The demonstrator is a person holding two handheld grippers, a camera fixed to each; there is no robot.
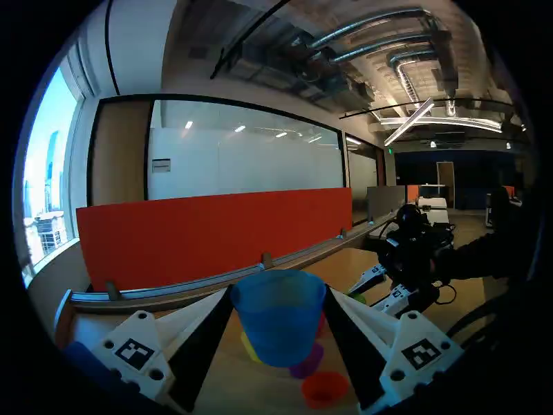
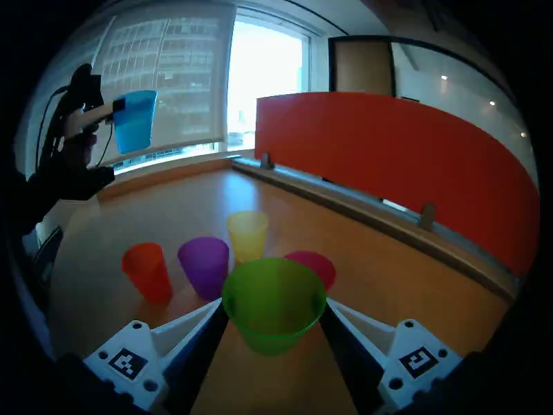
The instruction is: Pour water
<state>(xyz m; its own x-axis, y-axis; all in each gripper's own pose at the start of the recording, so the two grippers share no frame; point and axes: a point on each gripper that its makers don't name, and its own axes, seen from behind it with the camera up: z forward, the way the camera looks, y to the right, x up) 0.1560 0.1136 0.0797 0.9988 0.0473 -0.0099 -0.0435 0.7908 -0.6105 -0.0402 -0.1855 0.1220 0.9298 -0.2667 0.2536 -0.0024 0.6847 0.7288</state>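
Note:
In the left gripper view my left gripper [image 1: 278,304] is shut on a translucent blue cup [image 1: 278,328], held upright well above the wooden table [image 1: 345,266]. Whether it holds water I cannot tell. In the right gripper view my right gripper [image 2: 274,308] is shut on a green cup [image 2: 274,311], upright and low over the table [image 2: 387,277]. The same view has the blue cup [image 2: 135,121] raised at the upper left in the left gripper [image 2: 119,107], held by a dark-gloved hand [image 2: 72,176]. The right gripper [image 1: 377,283] appears at right in the left gripper view.
Behind the green cup stand an orange cup [image 2: 147,271], a purple cup [image 2: 204,266], a yellow cup [image 2: 247,234] and a pink cup [image 2: 314,266]. An orange partition [image 2: 415,159] with a metal rail runs along the table's far edge. Windows lie beyond the table.

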